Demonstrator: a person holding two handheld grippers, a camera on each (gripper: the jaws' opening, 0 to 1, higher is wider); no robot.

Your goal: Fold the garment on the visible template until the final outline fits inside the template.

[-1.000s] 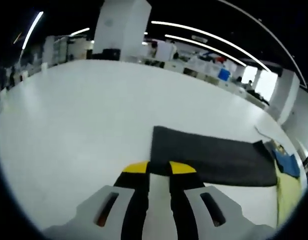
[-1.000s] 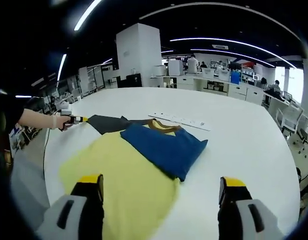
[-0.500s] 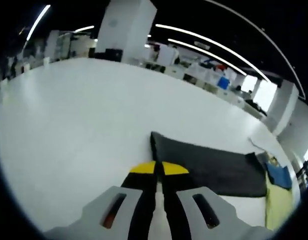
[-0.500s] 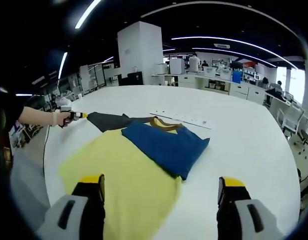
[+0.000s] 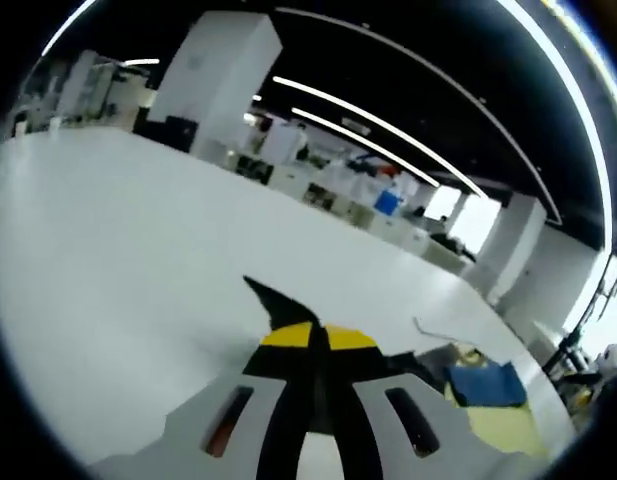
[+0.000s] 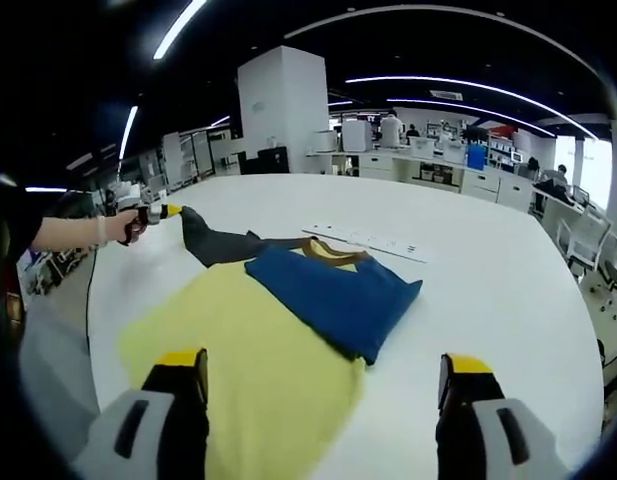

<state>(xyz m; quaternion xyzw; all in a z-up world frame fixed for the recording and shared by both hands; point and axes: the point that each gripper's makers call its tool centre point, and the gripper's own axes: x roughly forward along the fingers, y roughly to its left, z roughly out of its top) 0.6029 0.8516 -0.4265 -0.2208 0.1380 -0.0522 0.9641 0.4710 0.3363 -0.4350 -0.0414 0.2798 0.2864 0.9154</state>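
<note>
A yellow garment [image 6: 253,365] with one blue sleeve [image 6: 336,298] folded over its body lies on the white table [image 6: 488,290]. Its dark grey sleeve [image 6: 213,240] stretches toward the left. My left gripper [image 6: 168,212] is shut on that sleeve's tip and holds it lifted off the table. In the left gripper view the yellow-tipped jaws [image 5: 318,338] are pressed together on the dark sleeve [image 5: 278,302], with the blue sleeve [image 5: 488,382] and yellow body [image 5: 508,428] beyond. My right gripper [image 6: 328,375] stands open above the garment's near edge, nothing between its jaws.
A thin white strip [image 6: 366,240] lies on the table behind the garment. A person's hand [image 6: 113,228] holds the left gripper at the table's left edge. Desks and a white pillar [image 6: 278,110] stand far behind. The table's right half is bare.
The left gripper has shut on the grey sleeve's tip and raised it off the table. The right gripper has stayed still and open.
</note>
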